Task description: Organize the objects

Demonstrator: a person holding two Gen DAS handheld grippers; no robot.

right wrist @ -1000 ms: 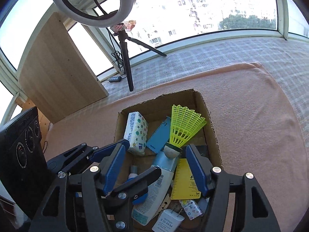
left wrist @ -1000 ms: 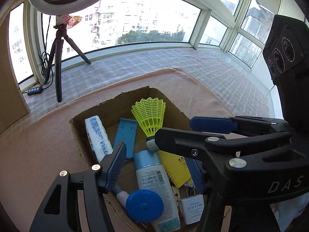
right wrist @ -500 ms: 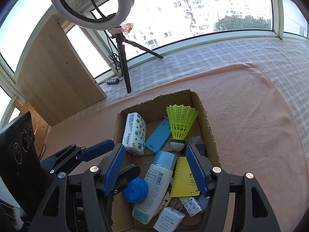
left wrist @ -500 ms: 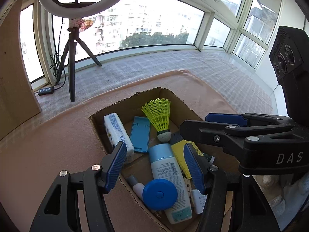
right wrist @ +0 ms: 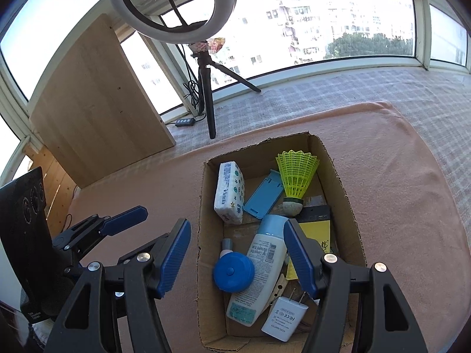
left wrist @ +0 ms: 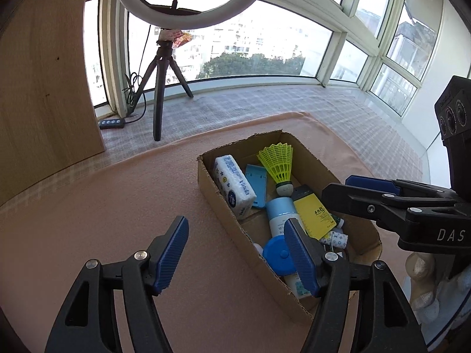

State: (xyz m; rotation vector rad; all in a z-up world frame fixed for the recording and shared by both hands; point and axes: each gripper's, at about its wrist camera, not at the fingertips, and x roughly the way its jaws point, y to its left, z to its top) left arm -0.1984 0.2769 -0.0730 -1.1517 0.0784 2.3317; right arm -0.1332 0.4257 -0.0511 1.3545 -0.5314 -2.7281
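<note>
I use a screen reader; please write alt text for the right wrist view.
An open cardboard box on a pink cloth holds a yellow shuttlecock, lotion bottle, tissue pack and charger. The right tool hovers open above it, empty.

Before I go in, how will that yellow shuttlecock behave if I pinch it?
The yellow shuttlecock is probably very light. Its open mesh skirt would likely flex under the pads, so the rounded cork base may grip better. It leans on the cardboard box wall and could tip.

Cardboard box (left wrist: 223,203) of sundries beside empty left gripper (left wrist: 235,253)
</note>
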